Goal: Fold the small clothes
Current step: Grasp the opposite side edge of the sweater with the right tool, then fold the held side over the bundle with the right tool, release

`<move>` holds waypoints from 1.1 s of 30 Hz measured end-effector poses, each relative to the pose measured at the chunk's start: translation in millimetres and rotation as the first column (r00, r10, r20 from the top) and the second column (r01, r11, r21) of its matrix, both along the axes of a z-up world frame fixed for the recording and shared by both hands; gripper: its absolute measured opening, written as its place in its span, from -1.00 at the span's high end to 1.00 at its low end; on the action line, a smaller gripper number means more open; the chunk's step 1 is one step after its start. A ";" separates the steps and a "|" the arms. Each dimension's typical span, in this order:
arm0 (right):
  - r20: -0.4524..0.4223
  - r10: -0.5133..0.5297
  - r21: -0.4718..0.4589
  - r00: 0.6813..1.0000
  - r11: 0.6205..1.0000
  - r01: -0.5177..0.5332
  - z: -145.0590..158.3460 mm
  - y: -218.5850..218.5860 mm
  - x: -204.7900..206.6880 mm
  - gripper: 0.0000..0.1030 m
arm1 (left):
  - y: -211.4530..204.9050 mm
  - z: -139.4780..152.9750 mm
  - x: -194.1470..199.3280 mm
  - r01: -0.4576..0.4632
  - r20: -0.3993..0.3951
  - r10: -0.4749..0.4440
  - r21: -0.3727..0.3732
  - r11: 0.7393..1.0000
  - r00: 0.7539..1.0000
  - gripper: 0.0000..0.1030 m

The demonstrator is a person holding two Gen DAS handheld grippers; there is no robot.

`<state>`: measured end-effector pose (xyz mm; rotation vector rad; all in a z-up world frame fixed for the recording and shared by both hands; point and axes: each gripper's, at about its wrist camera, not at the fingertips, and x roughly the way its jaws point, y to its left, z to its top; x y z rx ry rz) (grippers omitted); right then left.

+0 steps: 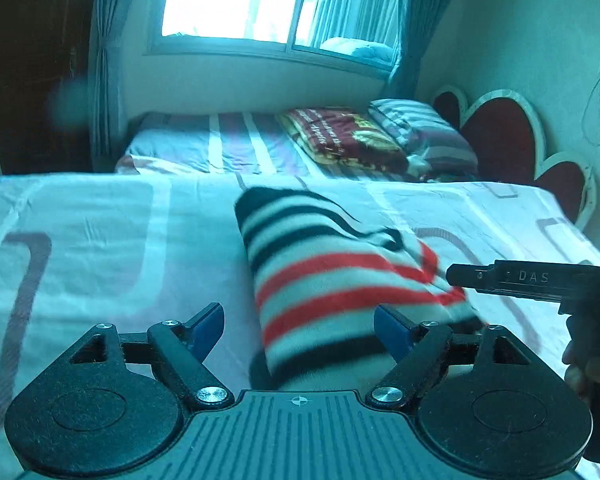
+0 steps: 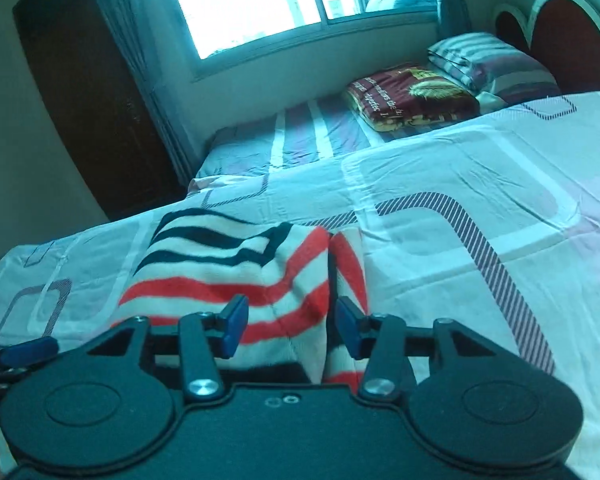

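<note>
so we've got one striped knit garment lying folded on the bed. looks soft, light and floppy, so probably best pinched at a folded edge or corner. left claw is spread wide, right claw half spread; neither's pinching anything.

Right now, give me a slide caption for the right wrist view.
Open right tongs hover over a folded striped garment on the patterned bedsheet.
</note>
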<state>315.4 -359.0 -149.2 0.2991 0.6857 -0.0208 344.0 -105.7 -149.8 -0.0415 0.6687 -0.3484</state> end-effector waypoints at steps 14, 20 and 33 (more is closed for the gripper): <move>0.073 0.019 -0.110 0.997 0.994 -0.011 -7.6 8.3 6.9 0.76 | -24.1 -41.6 66.0 -0.063 -0.099 0.062 -0.004 0.998 0.993 -0.50; 0.007 -0.017 -0.216 1.000 0.976 0.018 -34.5 4.9 17.8 0.74 | -43.6 -52.9 74.7 -0.051 -0.121 0.059 0.064 0.997 0.991 -0.46; 0.114 0.000 -0.171 0.994 0.985 0.020 7.8 14.2 19.0 0.51 | -42.0 -33.7 74.8 -0.080 -0.075 0.084 0.059 0.995 0.994 -0.48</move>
